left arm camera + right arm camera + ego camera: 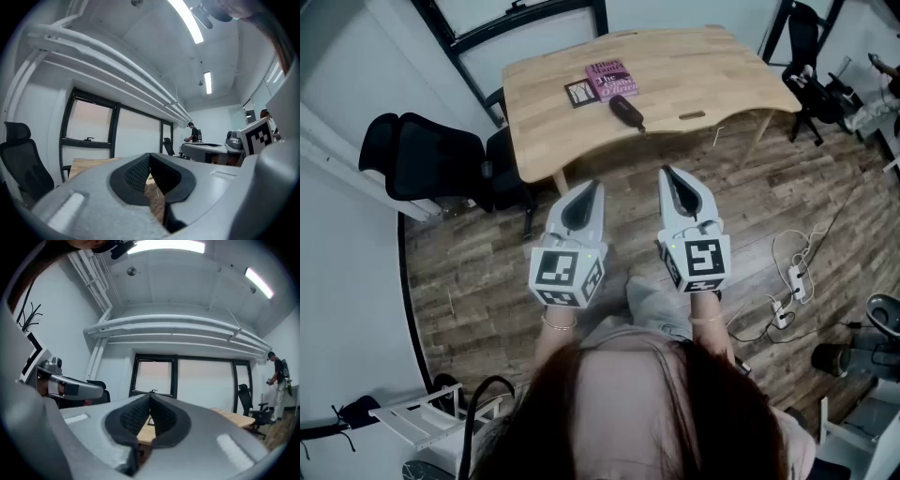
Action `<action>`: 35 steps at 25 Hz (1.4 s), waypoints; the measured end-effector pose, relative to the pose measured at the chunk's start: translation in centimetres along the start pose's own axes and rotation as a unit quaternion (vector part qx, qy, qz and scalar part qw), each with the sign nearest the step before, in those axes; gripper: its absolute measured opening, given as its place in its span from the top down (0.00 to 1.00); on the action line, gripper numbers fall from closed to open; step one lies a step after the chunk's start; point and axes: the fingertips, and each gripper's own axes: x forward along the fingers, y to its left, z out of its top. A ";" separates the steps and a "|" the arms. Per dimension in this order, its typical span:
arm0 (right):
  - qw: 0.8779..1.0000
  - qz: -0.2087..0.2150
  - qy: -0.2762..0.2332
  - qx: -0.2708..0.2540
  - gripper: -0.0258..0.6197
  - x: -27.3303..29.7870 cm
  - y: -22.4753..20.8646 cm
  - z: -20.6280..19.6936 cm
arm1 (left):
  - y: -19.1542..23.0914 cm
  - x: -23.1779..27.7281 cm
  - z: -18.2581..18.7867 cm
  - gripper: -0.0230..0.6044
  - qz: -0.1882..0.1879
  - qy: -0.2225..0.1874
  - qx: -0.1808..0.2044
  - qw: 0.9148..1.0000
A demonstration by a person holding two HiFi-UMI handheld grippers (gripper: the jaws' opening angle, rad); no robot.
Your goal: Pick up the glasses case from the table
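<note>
The dark oval glasses case [626, 110] lies on the light wooden table [712, 75], near its front edge. Both grippers are held level over the floor, well short of the table and apart from the case. In the head view the left gripper [594, 186] has its jaws meeting at the tips with nothing between them, and the right gripper [667, 172] is shut and empty too. The left gripper view shows its jaws [150, 154] closed against a background of windows. In the right gripper view the closed jaws [150, 396] point toward the table [234, 417]; the case does not show there.
A pink book [610, 78] and a small dark card [581, 92] lie just behind the case. A black office chair [431, 159] stands left of the table, another chair [811, 66] to the right. Cables and a power strip [795, 281] lie on the wooden floor. A person [280, 376] stands far off.
</note>
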 end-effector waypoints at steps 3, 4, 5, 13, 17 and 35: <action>1.000 0.004 0.002 -0.023 0.96 1.2 -0.5 -0.2 | 0.3 1.7 0.1 0.95 -0.002 0.000 0.001 1.000; 1.000 0.005 0.002 -0.029 0.96 1.6 -0.6 -0.3 | 0.5 2.2 0.1 0.95 -0.002 0.000 0.001 1.000; 0.999 0.006 0.003 -0.034 0.96 2.0 -0.8 -0.4 | 0.6 2.8 0.0 0.95 -0.003 0.000 0.001 1.000; 1.000 0.022 0.016 -0.002 0.96 5.6 -3.4 -1.9 | 1.5 8.5 -0.2 0.95 -0.013 0.007 0.000 1.000; 0.999 0.038 0.024 0.007 0.96 7.8 -5.0 -2.9 | 1.9 11.6 -0.3 0.95 -0.016 0.011 0.002 1.000; 0.997 0.062 0.040 -0.019 0.96 16.9 -11.2 -6.0 | 4.9 21.3 -1.3 0.95 0.026 0.018 -0.006 0.999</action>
